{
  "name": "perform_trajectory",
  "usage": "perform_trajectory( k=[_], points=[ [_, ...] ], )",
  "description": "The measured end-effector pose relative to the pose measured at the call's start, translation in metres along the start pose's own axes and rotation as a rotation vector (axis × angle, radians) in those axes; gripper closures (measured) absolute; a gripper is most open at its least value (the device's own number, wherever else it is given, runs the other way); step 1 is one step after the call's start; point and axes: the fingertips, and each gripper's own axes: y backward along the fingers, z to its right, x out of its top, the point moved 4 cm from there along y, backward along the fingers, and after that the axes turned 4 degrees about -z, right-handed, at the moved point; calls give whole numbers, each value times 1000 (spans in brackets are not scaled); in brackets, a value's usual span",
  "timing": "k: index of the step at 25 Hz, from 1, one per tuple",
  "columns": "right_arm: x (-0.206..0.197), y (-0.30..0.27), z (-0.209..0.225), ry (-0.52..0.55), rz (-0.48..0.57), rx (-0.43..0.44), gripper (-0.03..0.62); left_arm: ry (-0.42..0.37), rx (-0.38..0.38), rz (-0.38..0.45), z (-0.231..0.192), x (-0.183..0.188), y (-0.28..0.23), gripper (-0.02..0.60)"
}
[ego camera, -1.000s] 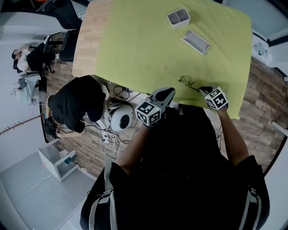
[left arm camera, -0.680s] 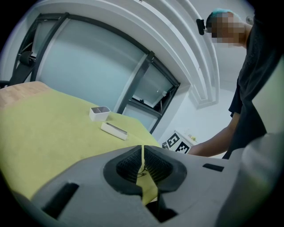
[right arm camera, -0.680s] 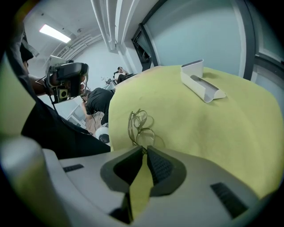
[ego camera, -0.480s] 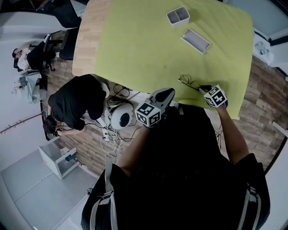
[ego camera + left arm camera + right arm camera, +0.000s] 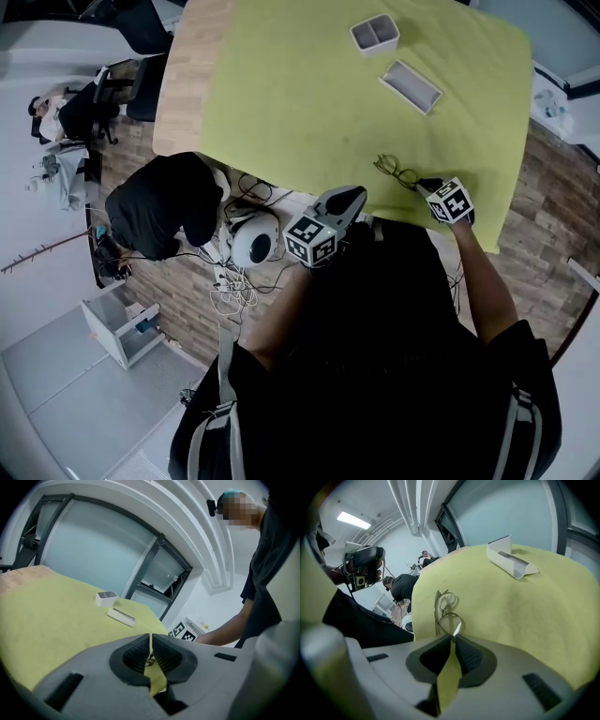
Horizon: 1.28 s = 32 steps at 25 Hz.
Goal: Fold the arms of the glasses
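Note:
Thin wire-framed glasses [image 5: 396,172] lie on the yellow-green cloth [image 5: 309,103] near its front edge. In the right gripper view the glasses [image 5: 448,609] lie lenses up, with one arm running along their left side. My right gripper [image 5: 421,185] sits at their near end; its jaws [image 5: 453,638] are shut and pinch the frame beside the nearer lens. My left gripper [image 5: 354,191] hangs at the table's front edge, left of the glasses and apart from them. Its jaws [image 5: 150,637] are shut with nothing between them.
A white two-compartment box [image 5: 374,35] and a long white tray [image 5: 410,86] stand at the far side of the cloth. On the floor to the left, a person in black [image 5: 155,211] crouches beside a white round device [image 5: 253,242] and cables.

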Motion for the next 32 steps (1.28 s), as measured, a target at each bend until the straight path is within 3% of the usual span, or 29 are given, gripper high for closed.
perform_trajectory(
  k=[12, 20, 27, 32],
  points=[
    [3, 1, -6, -3, 38, -13, 541, -11, -7, -1, -1, 0, 8, 549],
    [16, 31, -15, -13, 168, -120, 539, -37, -62, 8, 1, 1, 2, 551],
    [25, 57, -40, -46, 299, -134, 540, -113, -107, 5, 6, 6, 1, 551],
    [32, 73, -61, -63, 370, -138, 546, -131, -95, 26, 2, 10, 6, 549]
  ],
)
